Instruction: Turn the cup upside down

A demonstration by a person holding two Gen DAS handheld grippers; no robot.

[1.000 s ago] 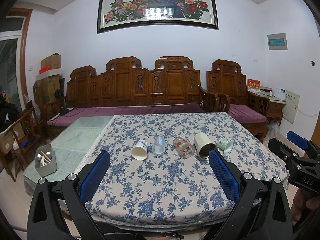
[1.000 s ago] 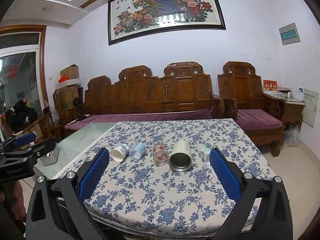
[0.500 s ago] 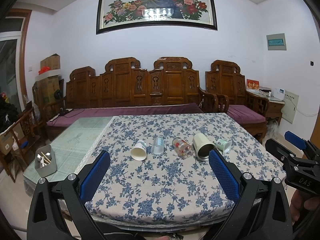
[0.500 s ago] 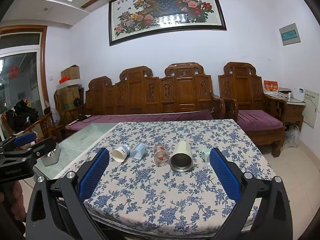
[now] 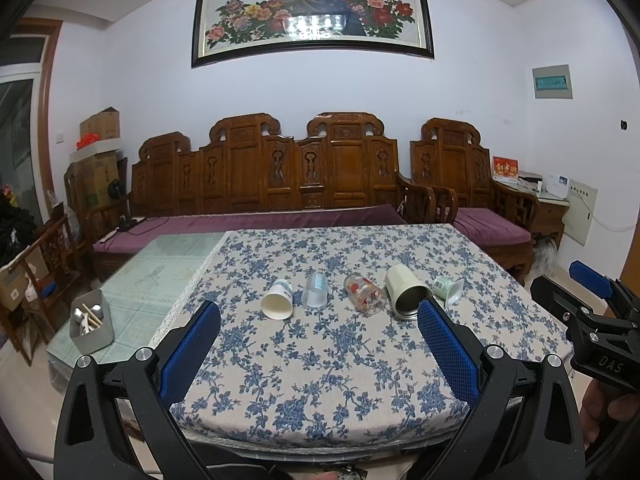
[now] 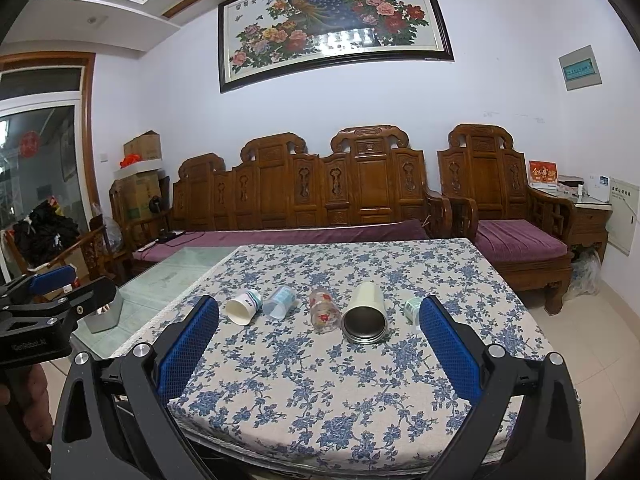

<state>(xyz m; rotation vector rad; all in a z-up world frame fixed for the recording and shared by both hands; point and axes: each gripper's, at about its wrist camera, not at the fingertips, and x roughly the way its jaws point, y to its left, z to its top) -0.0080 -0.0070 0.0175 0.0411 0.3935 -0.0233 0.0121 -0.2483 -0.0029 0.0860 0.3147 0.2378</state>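
left wrist: left gripper (image 5: 318,316) jaws wide, empty, above counter (image 5: 320,380) edge; paper cup (image 5: 277,299) on its side mid-counter | right wrist: right gripper (image 6: 319,312) jaws wide, empty; steel tumbler (image 6: 365,314) lying between them, farther off

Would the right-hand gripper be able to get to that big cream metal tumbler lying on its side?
Probably yes. The right gripper is open and faces the cream metal tumbler, with only bare floral tablecloth between; the neighbouring glass cup lies close beside it.
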